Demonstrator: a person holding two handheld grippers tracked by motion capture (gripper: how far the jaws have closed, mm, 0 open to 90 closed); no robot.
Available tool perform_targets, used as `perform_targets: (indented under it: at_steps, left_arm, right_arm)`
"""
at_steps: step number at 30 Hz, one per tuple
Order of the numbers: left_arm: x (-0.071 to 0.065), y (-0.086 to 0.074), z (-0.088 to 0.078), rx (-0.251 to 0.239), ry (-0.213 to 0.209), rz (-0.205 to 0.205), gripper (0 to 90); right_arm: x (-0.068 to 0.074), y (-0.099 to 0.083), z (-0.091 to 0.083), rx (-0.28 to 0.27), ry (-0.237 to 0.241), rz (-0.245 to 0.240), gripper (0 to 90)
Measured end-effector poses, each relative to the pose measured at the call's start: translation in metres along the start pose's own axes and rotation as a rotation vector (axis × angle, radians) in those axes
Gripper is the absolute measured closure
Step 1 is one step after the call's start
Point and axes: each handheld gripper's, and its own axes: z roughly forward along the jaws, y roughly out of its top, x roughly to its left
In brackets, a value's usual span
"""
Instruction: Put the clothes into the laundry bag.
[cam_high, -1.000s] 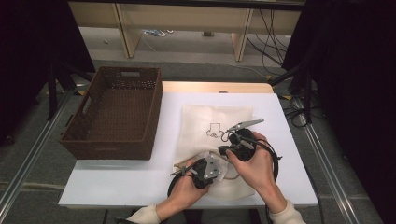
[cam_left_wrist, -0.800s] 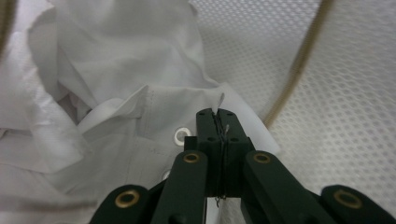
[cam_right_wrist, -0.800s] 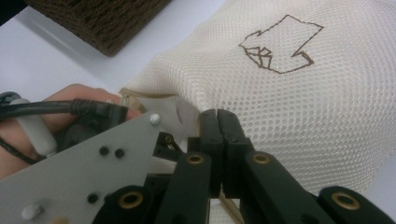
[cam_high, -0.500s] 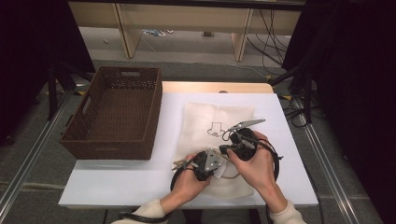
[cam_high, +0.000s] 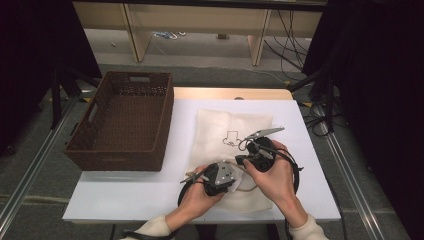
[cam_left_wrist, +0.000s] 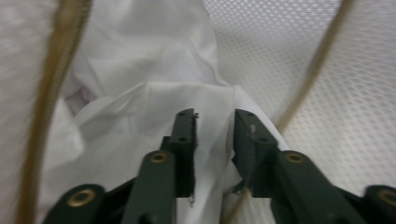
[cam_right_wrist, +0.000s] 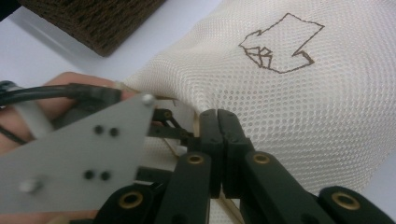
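Between the left gripper's (cam_left_wrist: 212, 140) just-parted jaws lies white cloth (cam_left_wrist: 140, 102); the right gripper's (cam_right_wrist: 223, 122) jaws pinch the mesh bag (cam_right_wrist: 280, 107).

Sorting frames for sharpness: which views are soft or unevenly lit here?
High view: sharp, the white table bright, dark surroundings. Left gripper view: blurred throughout, the white cloth inside the cream mesh laundry bag soft. Right gripper view: the mesh weave and brown outline print crisp; the near grey plate out of focus.

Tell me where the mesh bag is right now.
In the high view the mesh bag lies flat on the table, right of the brown basket, with both hand-held grippers at its near end.
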Motion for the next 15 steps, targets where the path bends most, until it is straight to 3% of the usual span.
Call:
perform_targets:
  at_steps: [2,4,5,6,12,15]
  left_arm:
    - [0.002,-0.002,-0.008,0.042,-0.022,0.053,61.4]
    - [-0.002,-0.003,-0.014,0.032,-0.027,0.049,56.3]
    - [-0.002,-0.003,-0.016,0.019,-0.035,0.075,53.4]
    - [-0.006,-0.004,-0.018,0.026,-0.048,0.047,51.3]
    - [-0.014,-0.005,-0.011,0.036,-0.057,0.074,43.7]
    - [-0.015,-0.006,-0.006,0.048,-0.035,0.099,43.5]
  right_arm:
    - [0.0,0.001,-0.001,0.018,0.003,0.005,90.0]
    - [-0.001,0.001,-0.001,0.014,0.002,-0.008,90.0]
    - [0.0,0.001,-0.001,0.015,0.001,-0.005,90.0]
    - [0.0,0.001,-0.001,0.015,0.001,-0.005,90.0]
    - [0.001,0.0,0.0,0.011,0.004,0.003,90.0]
    - [0.0,0.0,0.0,0.016,0.006,-0.006,90.0]
